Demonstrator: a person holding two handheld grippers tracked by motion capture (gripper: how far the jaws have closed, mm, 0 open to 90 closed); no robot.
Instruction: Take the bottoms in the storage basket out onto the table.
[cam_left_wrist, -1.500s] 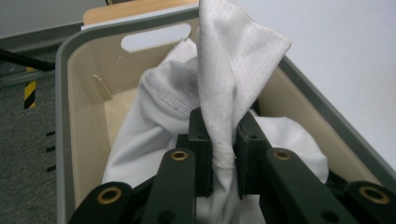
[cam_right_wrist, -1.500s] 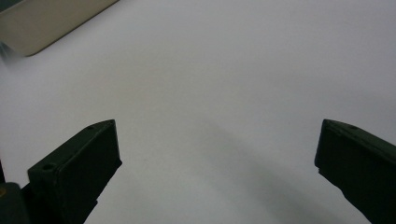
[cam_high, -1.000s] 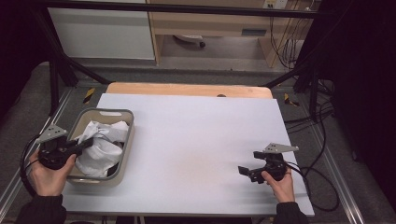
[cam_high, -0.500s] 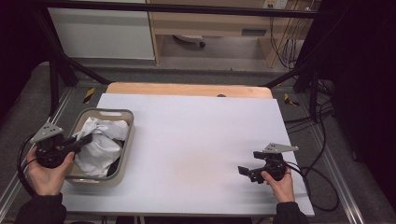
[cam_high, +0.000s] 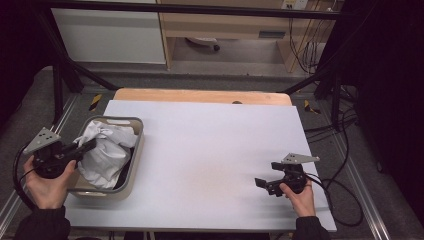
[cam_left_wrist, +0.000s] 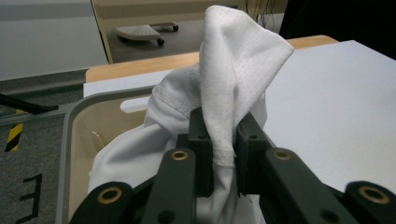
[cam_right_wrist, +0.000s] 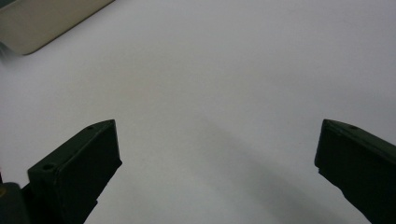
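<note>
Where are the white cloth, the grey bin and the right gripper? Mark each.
white cloth (cam_left_wrist: 233, 60): left gripper view, raised fold.
grey bin (cam_high: 136, 150): high view, right wall.
right gripper (cam_high: 262, 184): high view, between fingertips.

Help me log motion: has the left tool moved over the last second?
Yes. In the high view the left tool, shut on the white cloth, has drawn back toward the left edge of the grey bin, away from the table's middle.

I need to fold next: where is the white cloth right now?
In the high view the white cloth sits in the grey bin at the table's left edge, one fold pinched by the left tool.
</note>
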